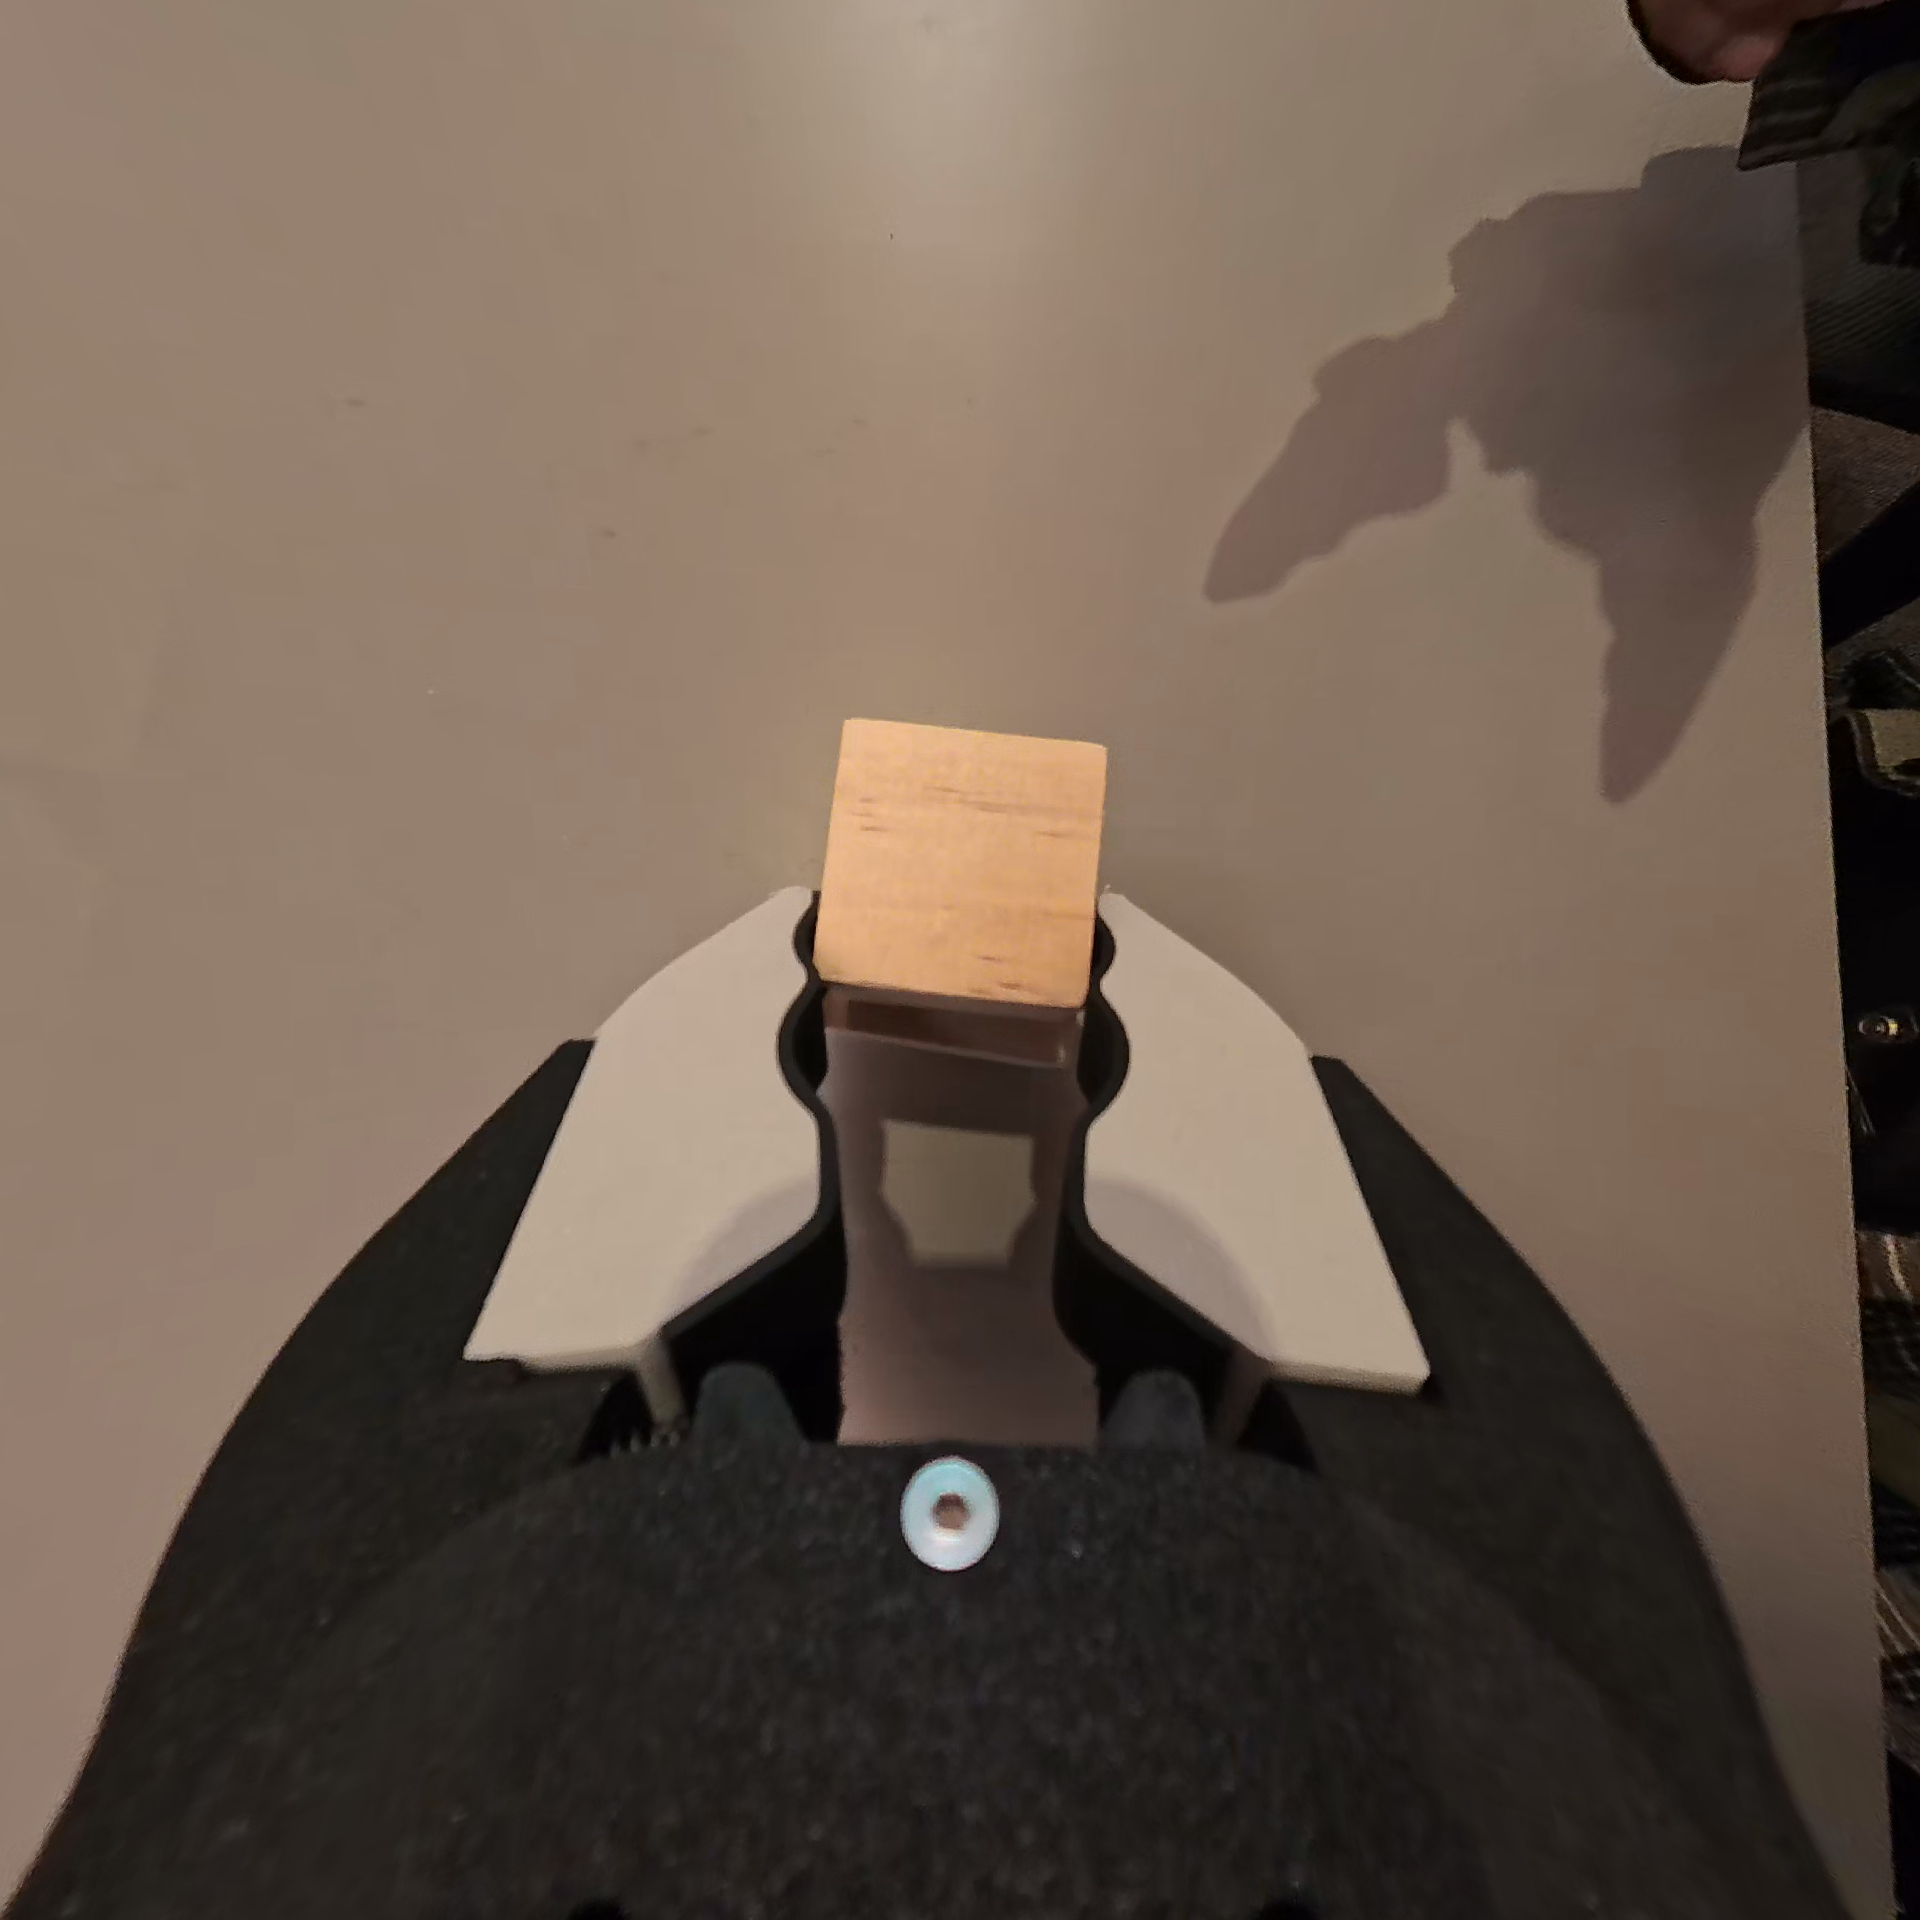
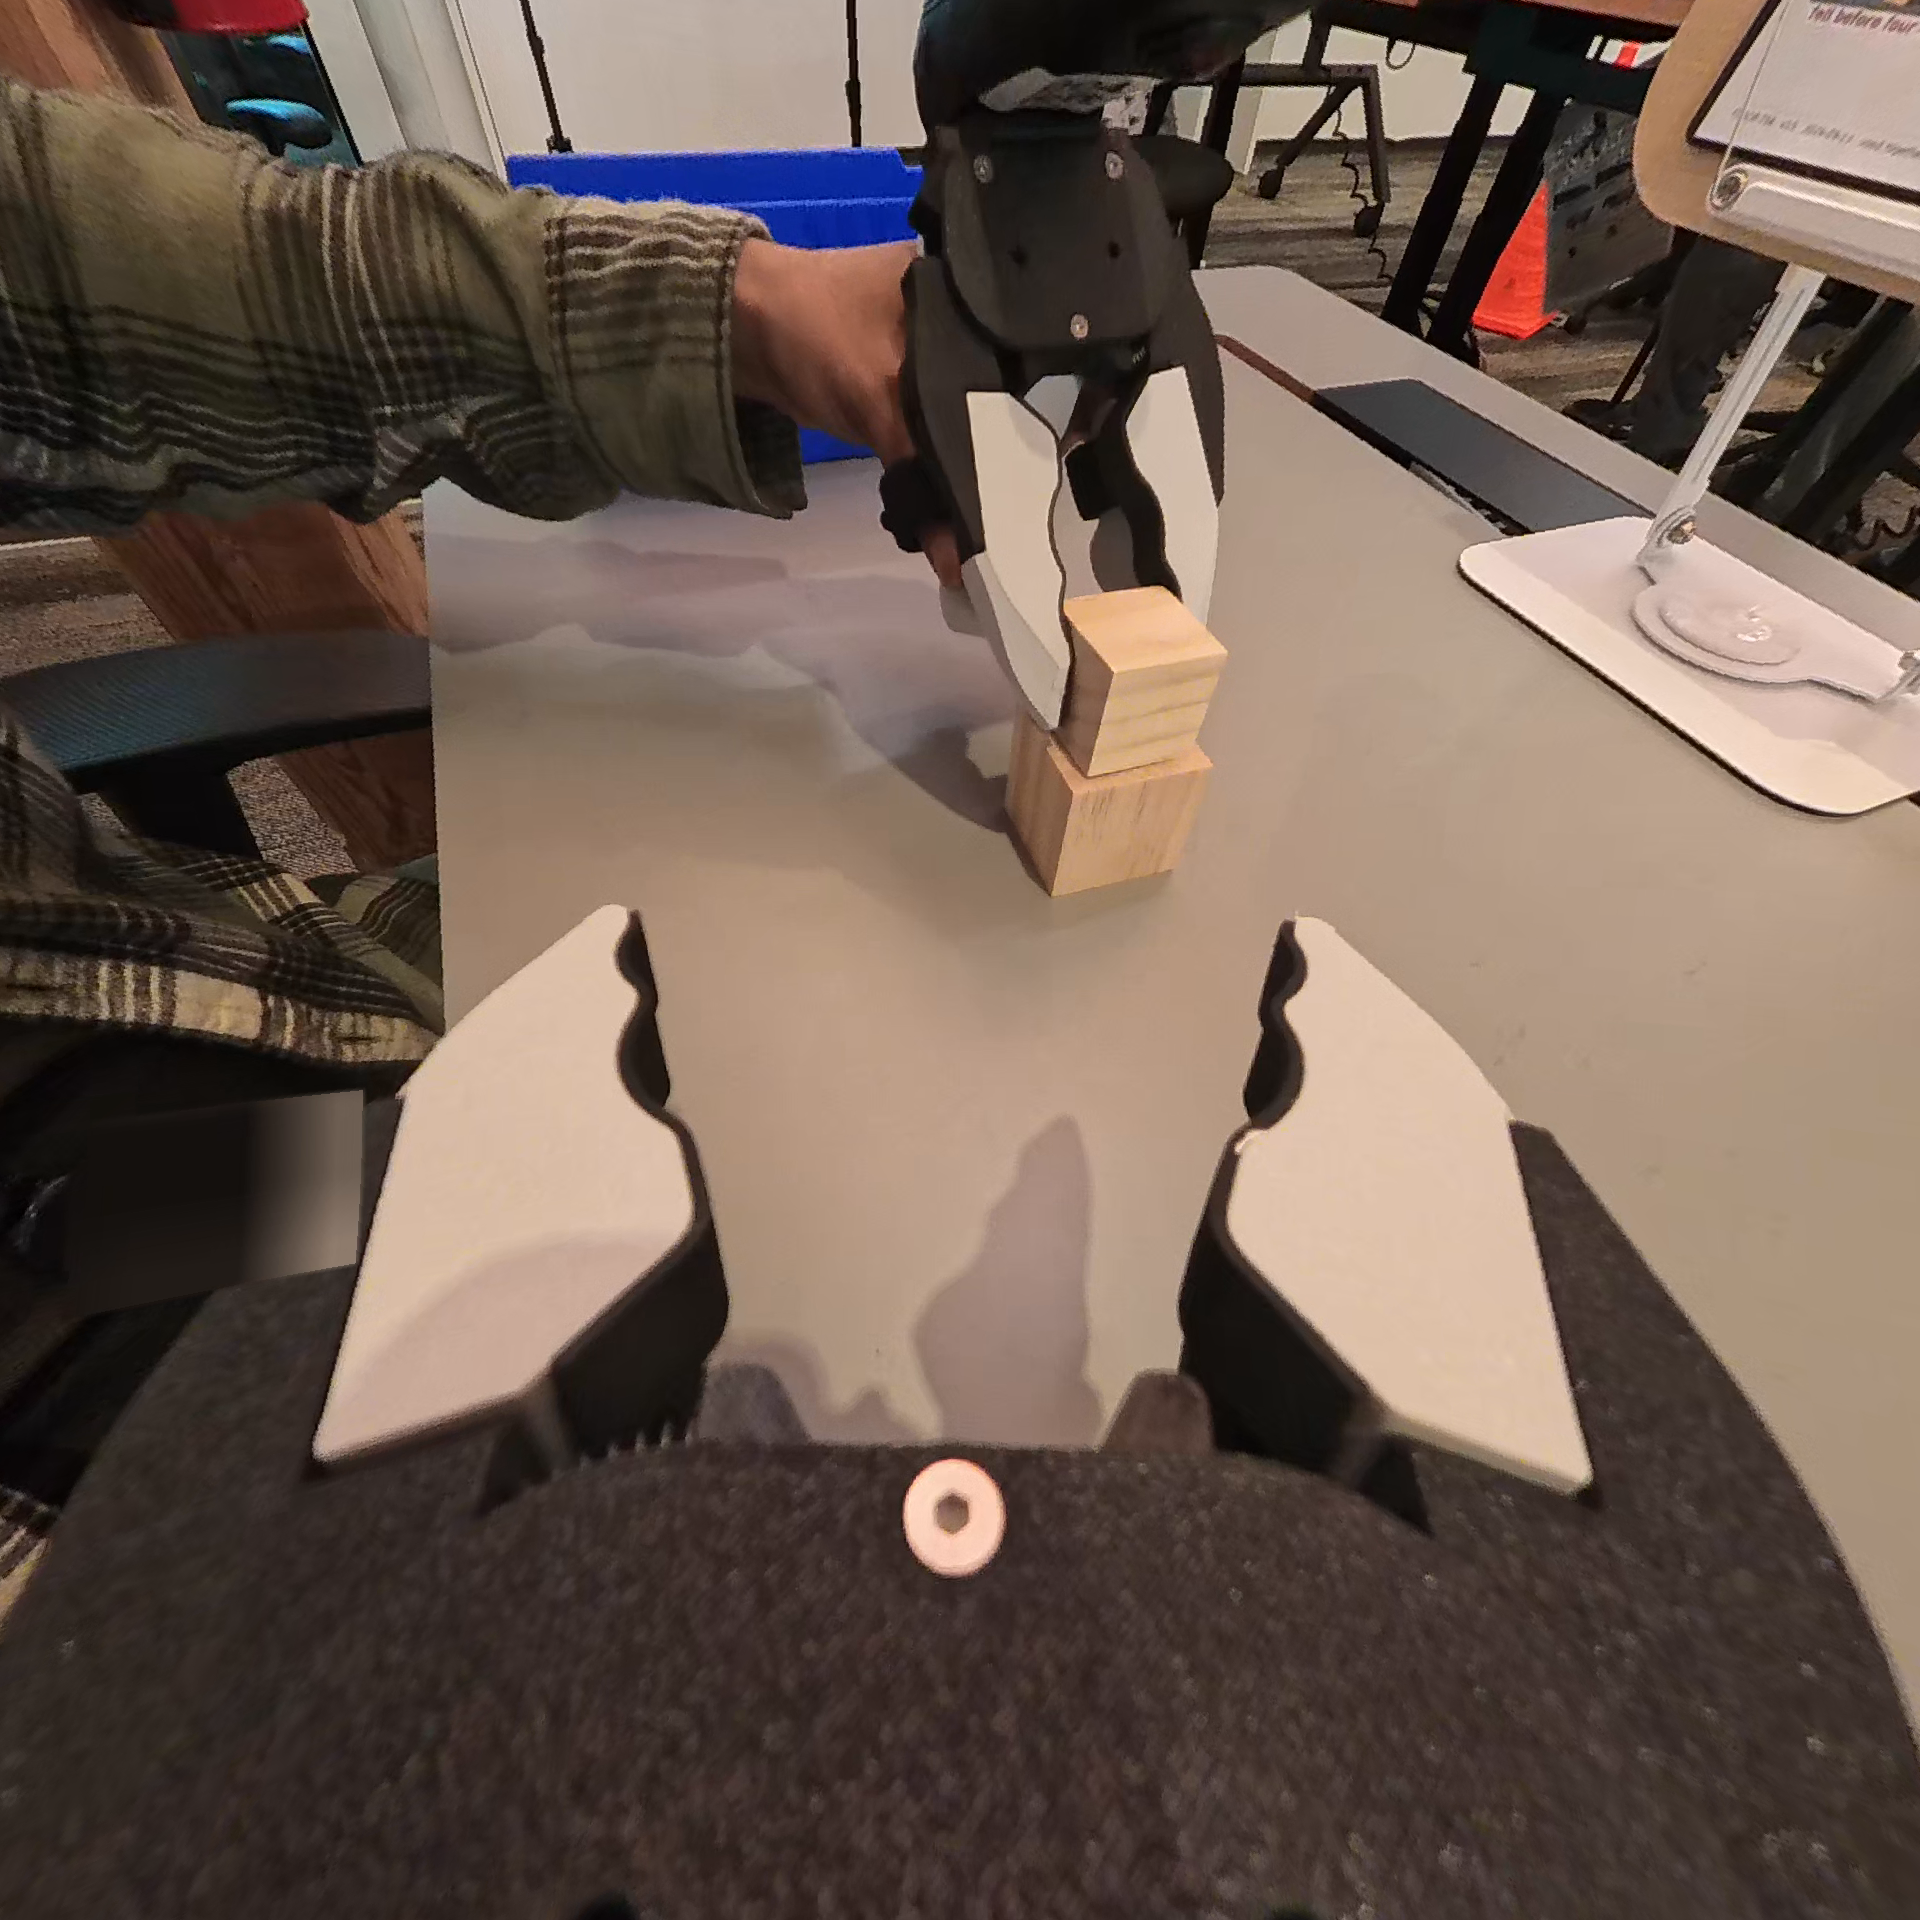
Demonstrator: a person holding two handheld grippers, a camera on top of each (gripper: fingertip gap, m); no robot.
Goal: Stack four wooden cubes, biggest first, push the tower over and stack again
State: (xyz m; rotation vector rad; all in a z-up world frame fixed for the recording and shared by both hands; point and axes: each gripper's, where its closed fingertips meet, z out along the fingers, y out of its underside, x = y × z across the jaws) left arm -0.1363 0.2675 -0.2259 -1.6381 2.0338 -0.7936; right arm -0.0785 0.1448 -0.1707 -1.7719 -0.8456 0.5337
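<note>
In the right wrist view, two pale wooden cubes are stacked on the grey table (image 2: pixel 1455 987). The larger cube (image 2: pixel 1112 826) is at the bottom. A smaller cube (image 2: pixel 1143 681) sits on it, turned slightly. My left gripper (image 2: pixel 1127 665) points down from above and is shut on the smaller cube. In the left wrist view the same cube (image 1: pixel 961 862) fills the gap between the left gripper's (image 1: pixel 954 914) white fingers. My right gripper (image 2: pixel 961 956) is open and empty, low over the table in front of the stack. No other cubes are in view.
A white stand base (image 2: pixel 1683 665) with a tilted board sits on the table at the right. A blue bin (image 2: pixel 748 197) is behind the plaid sleeve (image 2: pixel 312 332) at the far left. The table's left edge runs beside a chair (image 2: pixel 208 707). The grippers' ends are close to 15 centimeters from one another. To reach the white stand base (image 2: pixel 1683 665) in a straight line is about 30 centimeters for my left fingers, about 40 centimeters for my right.
</note>
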